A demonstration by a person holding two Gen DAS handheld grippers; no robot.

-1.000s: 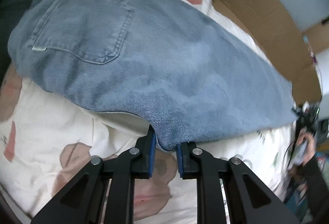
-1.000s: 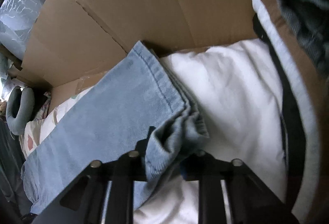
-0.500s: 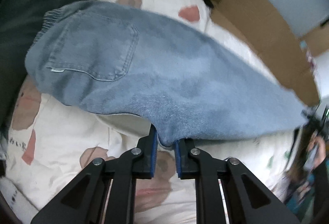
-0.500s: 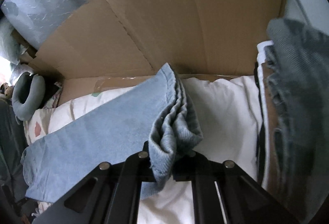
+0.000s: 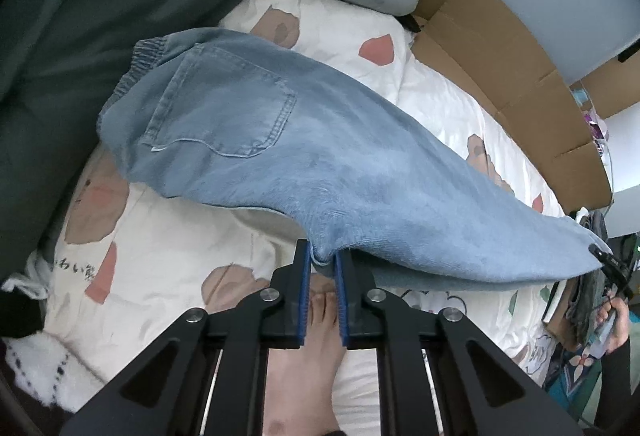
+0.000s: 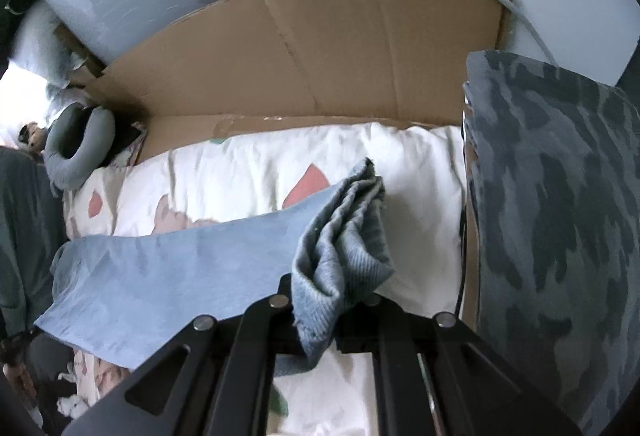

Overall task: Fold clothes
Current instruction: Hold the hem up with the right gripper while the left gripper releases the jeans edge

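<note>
Jeans (image 5: 304,156) lifted off the quilt (image 5: 168,248) by both grippers; hem end (image 6: 344,240) hangs bunched now.

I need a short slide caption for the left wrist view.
Left claw pinching the folded edge of light blue jeans, lifted above a patterned white quilt.
</note>
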